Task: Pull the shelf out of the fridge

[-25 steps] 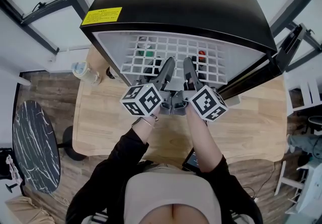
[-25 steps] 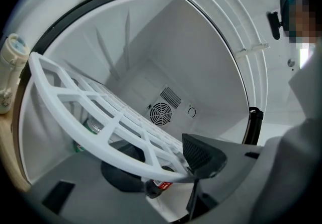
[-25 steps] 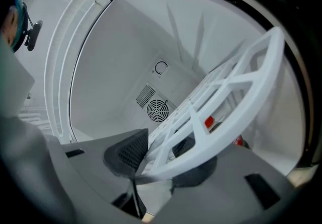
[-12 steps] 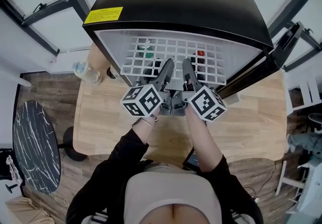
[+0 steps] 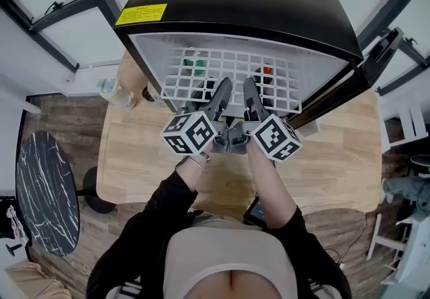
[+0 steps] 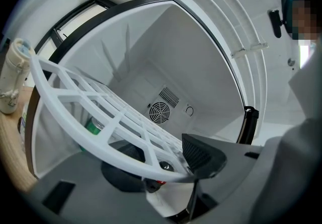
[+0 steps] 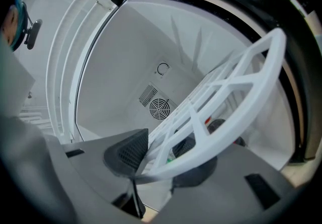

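At fridge (image 5: pixel 235 2) mouth, shelf (image 5: pixel 228 70) juts out

A clear bottle (image 5: pixel 113 93) stands on the wooden table (image 5: pixel 336 170), a dark marbled round table (image 5: pixel 44 190) alongside.

Wood table (image 5: pixel 336 163) w/ black fridge (image 5: pixel 242 2) & bottle (image 5: pixel 113 93) on it.

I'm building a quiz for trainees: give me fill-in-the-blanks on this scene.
1. The left gripper and right gripper both clamp the white ____.
2. The black fridge stands on a ____ table.
3. A round ____ sits in the fridge's back wall.
Missing: shelf; wooden; fan.
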`<state>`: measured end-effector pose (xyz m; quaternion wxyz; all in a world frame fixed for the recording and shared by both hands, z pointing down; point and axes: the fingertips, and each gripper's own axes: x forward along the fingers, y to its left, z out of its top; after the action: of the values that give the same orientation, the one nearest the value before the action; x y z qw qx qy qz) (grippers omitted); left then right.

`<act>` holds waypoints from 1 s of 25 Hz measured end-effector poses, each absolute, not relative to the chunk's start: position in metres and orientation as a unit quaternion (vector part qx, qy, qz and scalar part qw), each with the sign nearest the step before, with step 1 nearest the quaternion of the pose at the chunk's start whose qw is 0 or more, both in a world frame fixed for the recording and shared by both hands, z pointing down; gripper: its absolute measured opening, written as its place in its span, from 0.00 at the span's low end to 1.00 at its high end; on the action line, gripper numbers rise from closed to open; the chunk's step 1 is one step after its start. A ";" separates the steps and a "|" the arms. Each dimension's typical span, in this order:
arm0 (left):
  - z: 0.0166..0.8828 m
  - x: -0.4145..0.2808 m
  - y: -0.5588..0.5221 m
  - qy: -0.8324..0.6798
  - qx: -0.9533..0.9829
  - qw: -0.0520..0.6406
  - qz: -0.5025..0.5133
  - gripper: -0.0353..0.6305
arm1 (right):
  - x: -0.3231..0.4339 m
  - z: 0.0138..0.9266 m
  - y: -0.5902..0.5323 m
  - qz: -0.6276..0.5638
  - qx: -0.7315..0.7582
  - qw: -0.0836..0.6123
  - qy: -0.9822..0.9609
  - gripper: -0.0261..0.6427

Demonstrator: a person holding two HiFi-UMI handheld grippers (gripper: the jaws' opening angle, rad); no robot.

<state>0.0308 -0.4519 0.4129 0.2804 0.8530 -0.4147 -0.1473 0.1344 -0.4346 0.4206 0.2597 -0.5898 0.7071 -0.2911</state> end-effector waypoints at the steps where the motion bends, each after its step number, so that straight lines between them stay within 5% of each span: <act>1: 0.413 0.031 -0.451 -0.414 0.853 0.280 -0.147 0.40 | 0.134 0.420 -0.434 -0.291 -0.590 0.260 0.707 0.29; 25: 0.414 0.027 -0.435 -0.417 0.851 0.286 -0.143 0.38 | 0.130 0.420 -0.418 -0.294 -0.587 0.259 0.708 0.29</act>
<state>0.0267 -0.4352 0.4144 0.2864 0.8505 -0.4172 -0.1433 0.1302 -0.4177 0.4200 0.2593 -0.5871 0.7084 -0.2936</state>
